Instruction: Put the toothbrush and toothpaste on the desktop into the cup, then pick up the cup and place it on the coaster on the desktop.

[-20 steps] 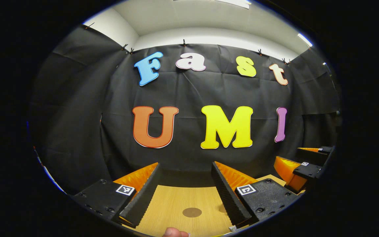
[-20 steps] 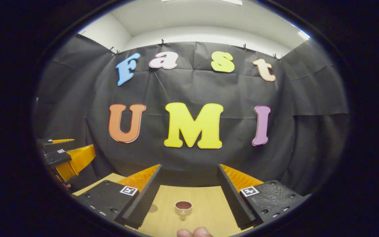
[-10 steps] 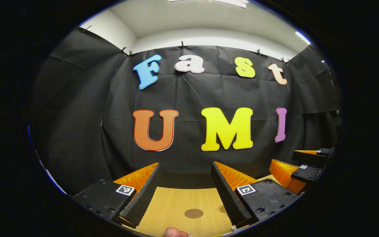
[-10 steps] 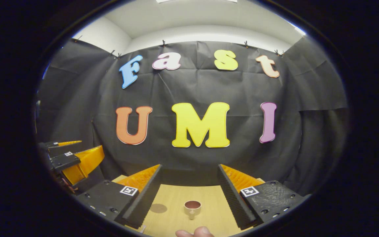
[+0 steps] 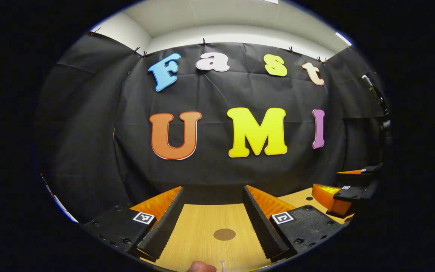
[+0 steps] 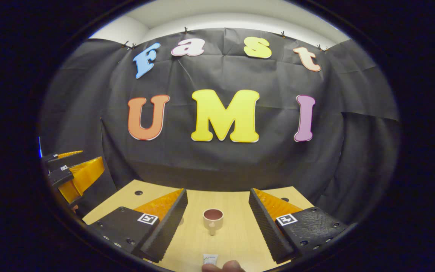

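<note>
Left gripper view first: the left hand-held gripper (image 5: 213, 211) sits at the bottom of the frame with its fingers spread wide, nothing between them but bare bench (image 5: 198, 234). The coaster (image 5: 224, 234) lies flat, bottom centre, in the gap. A small pale tip (image 5: 222, 262) pokes in at the very bottom edge, can't tell what it is. The right hand-held gripper (image 5: 344, 190) shows at lower right.

Right gripper view: the left one (image 6: 72, 170) is at the far left. The right one's fingers are spread too, empty. The cup (image 6: 213, 219) stands upright between them, lower centre, touching neither. The toothpaste (image 6: 210, 258) end peeks in at the bottom edge, next to a fingertip (image 6: 225, 266).
</note>
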